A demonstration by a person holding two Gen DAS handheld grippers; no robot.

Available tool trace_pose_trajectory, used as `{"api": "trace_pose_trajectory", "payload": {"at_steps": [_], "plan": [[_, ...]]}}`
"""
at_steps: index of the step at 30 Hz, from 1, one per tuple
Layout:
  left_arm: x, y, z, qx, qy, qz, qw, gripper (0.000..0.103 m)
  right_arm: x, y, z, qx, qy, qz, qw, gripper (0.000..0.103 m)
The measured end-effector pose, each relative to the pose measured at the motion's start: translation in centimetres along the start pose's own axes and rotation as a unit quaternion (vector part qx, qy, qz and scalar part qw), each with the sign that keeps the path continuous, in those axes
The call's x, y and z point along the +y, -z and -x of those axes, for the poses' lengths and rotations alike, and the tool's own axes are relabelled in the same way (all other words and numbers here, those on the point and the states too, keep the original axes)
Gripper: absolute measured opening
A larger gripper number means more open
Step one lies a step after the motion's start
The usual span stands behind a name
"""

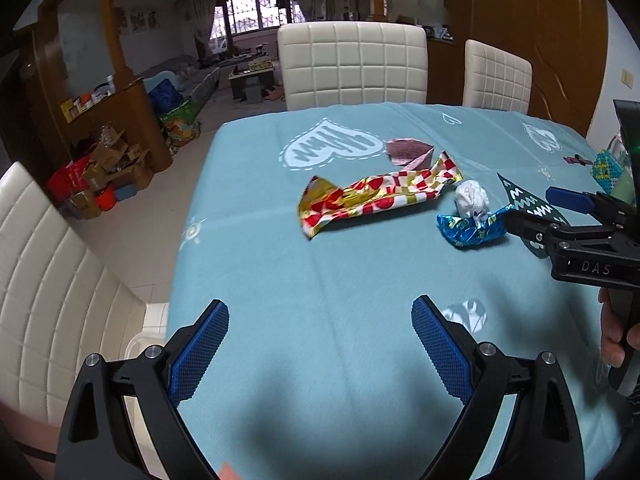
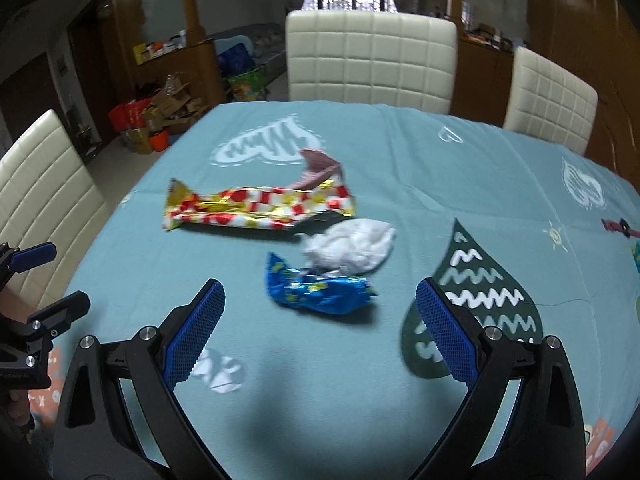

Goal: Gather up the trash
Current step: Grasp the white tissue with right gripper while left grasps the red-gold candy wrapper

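Both grippers hover above a table covered by a light blue tablecloth (image 1: pixel 320 272), each with its blue-padded fingers spread wide and nothing between them. Left gripper (image 1: pixel 320 344) sits at the near left edge of the table, pointing toward the far side; right gripper (image 2: pixel 320 320) is farther in and to the right, just short of the blue wrapper (image 2: pixel 320 292). A hand (image 1: pixel 614 336) grips the right gripper's handle. Four pieces of trash lie grouped near the table's middle: one long red, white and gold wrapper (image 1: pixel 376 196), one blue wrapper in front of it, one crumpled white tissue (image 2: pixel 352 248) touching the blue wrapper's far side, and one pink paper scrap (image 1: pixel 408 152) behind the long wrapper. Three white padded chairs (image 1: pixel 352 64) stand around the table: two on the far side, one on the left.
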State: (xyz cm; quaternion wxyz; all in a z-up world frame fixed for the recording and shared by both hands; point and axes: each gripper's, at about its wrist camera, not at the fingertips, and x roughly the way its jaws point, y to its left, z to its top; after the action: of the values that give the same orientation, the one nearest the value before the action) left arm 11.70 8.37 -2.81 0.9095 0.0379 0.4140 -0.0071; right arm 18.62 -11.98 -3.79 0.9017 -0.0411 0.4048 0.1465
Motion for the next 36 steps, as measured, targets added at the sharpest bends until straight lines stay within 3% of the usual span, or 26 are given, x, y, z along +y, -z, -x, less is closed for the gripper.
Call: {"api": "trace_pose_trajectory", "payload": {"at_steps": [6,15,16,18,19,21,23,24,26,27,28,31,36], "plan": [[-2.2,-3.4,-3.5,0.006,-0.005,-0.012,0.9999,0.09,-3.4,-1.0,-2.5,0.013,0.003,-0.032,0.999,0.096],[-3.8,-7.3,-9.8,0.02,-0.006,-0.02,0.9996,0.09,-4.6,-3.4,-7.4,0.04,-0.012,-0.05,0.998,0.094],[-4.0,-7.5,-10.5,0.025,-0.003,-0.024,0.9994,0.09,-4.6,-3.4,-7.9,0.047,-0.017,-0.054,0.997,0.091],[-4.2,-7.6,-11.9,0.035,-0.001,-0.03,0.9989,0.09,-4.7,-3.1,-9.5,0.071,-0.037,-0.062,0.995,0.073],[-4.3,-7.6,-12.6,0.042,0.001,-0.034,0.9985,0.09,-4.6,-3.0,-9.4,0.06,-0.037,-0.058,0.996,0.07],[-4.5,-7.5,-13.8,0.048,-0.007,-0.041,0.998,0.09,-4.1,-3.0,-9.4,0.062,-0.061,-0.045,0.995,0.045],[-4.7,-7.2,-13.9,0.032,-0.018,-0.051,0.9981,0.09,-3.5,-3.0,-8.8,0.054,-0.057,-0.035,0.996,0.036],[-4.9,-7.1,-13.8,0.025,-0.017,-0.056,0.998,0.087,-3.0,-2.9,-8.5,0.05,-0.049,-0.023,0.997,0.032],[-5.1,-6.9,-13.4,0.016,0.0,-0.062,0.9979,0.058,-2.4,-2.7,-7.9,0.04,-0.04,-0.006,0.998,0.029],[-5.2,-6.8,-13.1,0.016,-0.005,-0.068,0.9975,0.035,-2.2,-2.6,-7.6,0.038,-0.039,-0.003,0.999,0.028],[-5.2,-6.8,-13.0,0.017,-0.011,-0.073,0.9972,0.021,-2.1,-2.6,-7.4,0.037,-0.039,-0.005,0.999,0.026],[-4.9,-6.7,-12.0,0.018,0.005,-0.068,0.9975,0.005,-2.3,-2.5,-6.4,0.03,-0.04,-0.01,0.999,0.024],[-4.6,-5.9,-10.0,0.006,0.009,-0.067,0.9977,0.002,-2.2,-2.4,-4.5,0.014,-0.034,-0.001,0.999,0.024]]}}
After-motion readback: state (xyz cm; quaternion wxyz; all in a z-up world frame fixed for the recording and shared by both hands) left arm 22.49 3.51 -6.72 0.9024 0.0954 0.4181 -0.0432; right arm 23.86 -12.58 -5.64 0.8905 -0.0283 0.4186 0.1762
